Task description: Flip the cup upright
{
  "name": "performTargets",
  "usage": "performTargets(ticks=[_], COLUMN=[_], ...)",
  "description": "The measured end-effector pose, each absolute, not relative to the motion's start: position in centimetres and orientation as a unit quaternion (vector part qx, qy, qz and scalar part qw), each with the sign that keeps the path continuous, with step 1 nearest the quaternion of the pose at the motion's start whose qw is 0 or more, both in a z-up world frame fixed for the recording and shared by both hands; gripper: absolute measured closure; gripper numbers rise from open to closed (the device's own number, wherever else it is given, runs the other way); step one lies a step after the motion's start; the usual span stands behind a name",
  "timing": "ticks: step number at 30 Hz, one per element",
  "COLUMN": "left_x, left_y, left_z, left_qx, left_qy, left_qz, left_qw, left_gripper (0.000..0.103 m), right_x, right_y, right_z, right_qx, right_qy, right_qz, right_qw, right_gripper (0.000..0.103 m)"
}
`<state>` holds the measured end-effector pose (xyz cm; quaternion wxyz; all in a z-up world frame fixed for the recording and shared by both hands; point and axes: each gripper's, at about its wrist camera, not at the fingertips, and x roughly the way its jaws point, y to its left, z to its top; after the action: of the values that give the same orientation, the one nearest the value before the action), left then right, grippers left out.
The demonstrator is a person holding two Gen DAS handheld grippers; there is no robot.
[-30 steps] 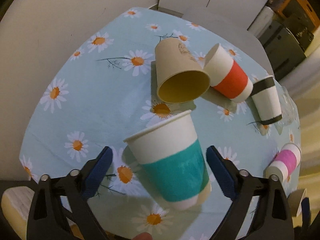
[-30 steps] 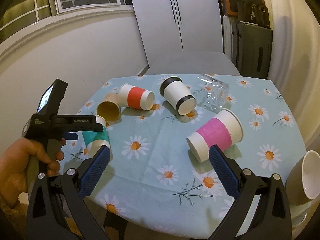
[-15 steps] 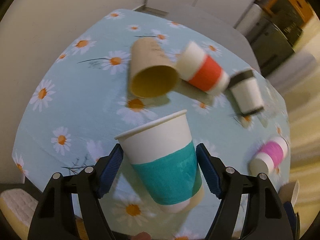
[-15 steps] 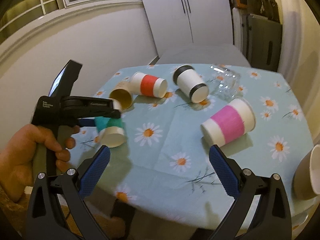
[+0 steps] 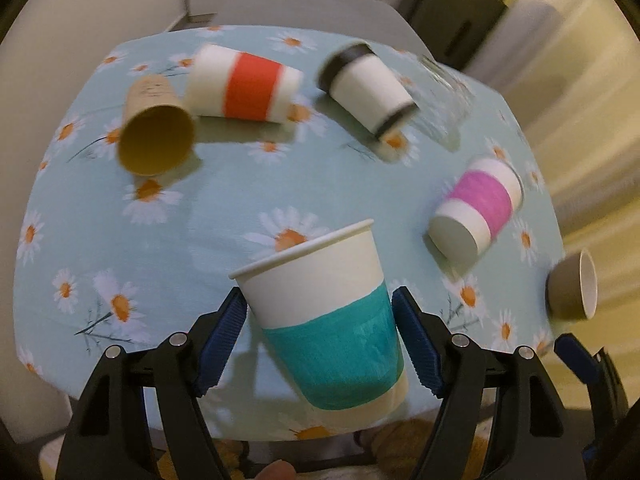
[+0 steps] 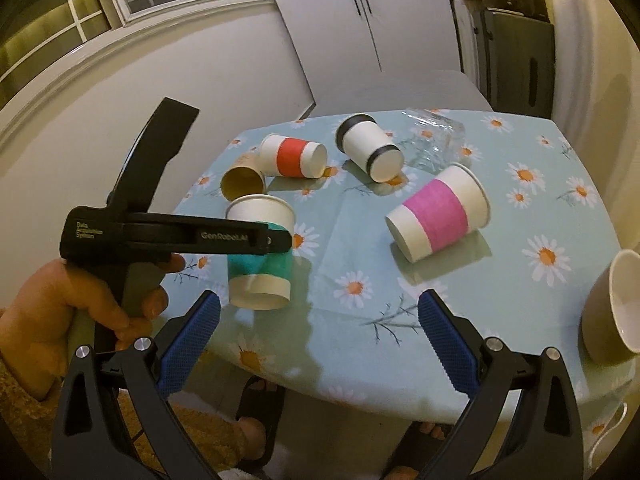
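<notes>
My left gripper (image 5: 320,334) is shut on a white paper cup with a teal band (image 5: 332,320). It holds the cup mouth up, slightly tilted, above the near edge of the table. The same cup shows in the right wrist view (image 6: 260,252), clamped by the left gripper (image 6: 256,240) and lifted off the cloth. My right gripper (image 6: 316,344) is open and empty, near the table's front edge, to the right of the held cup.
On the daisy tablecloth (image 5: 208,216) lie a brown cup (image 5: 156,136), a red-banded cup (image 5: 244,84), a black-banded cup (image 5: 368,88), a clear glass (image 5: 444,100) and a pink-banded cup (image 5: 476,208). A brown mug (image 5: 572,286) lies at the right edge.
My left gripper closed on the teal-banded cup, lifted it off the table and swung right toward the near edge, bringing it mouth up. My right gripper stayed open.
</notes>
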<state>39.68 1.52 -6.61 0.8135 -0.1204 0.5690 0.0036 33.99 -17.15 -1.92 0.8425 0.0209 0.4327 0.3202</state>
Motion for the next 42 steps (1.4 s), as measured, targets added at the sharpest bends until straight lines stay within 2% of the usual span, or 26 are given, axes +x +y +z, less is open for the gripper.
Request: performTargets(ticks=[17,19,21,32,38,42], left_x=[40.5,40.5,40.5,40.0,37.9,35.5], left_y=[-2.4,-2.4,-2.4,-0.7,2.4,5.0], left_z=[-8.2,-8.1,-7.8,-4.6,-1.1,-0.5], left_qx=[-0.036,-0.034,-0.032,-0.072,-0.113,-0.150], left_qy=[0.613,0.610,0.607,0.575,0.532,0.511], left_qz=[-0.053,-0.053,-0.054,-0.060,-0.067,-0.066], left_qw=[0.788,0.790,0.792,0.813,0.836,0.844], left_gripper=[0.028,0.021,0.020,0.020,0.020,0.021], right_x=[33.7,33.8,33.9,34.1,35.9,37.1], right_y=[-16.2,-16.1,-16.1,-16.0,-15.5,-13.4], right_z=[-4.2,-4.3,-4.4,-4.5,-5.1,-4.9], right_qx=[-0.015,-0.015,-0.016,-0.009,0.043,0.027], right_qy=[0.485,0.486,0.488,0.483,0.520,0.539], right_qz=[0.323,0.323,0.323,0.320,0.331,0.331], right_qw=[0.813,0.812,0.811,0.815,0.786,0.774], right_gripper=[0.005,0.005,0.005,0.005,0.005,0.005])
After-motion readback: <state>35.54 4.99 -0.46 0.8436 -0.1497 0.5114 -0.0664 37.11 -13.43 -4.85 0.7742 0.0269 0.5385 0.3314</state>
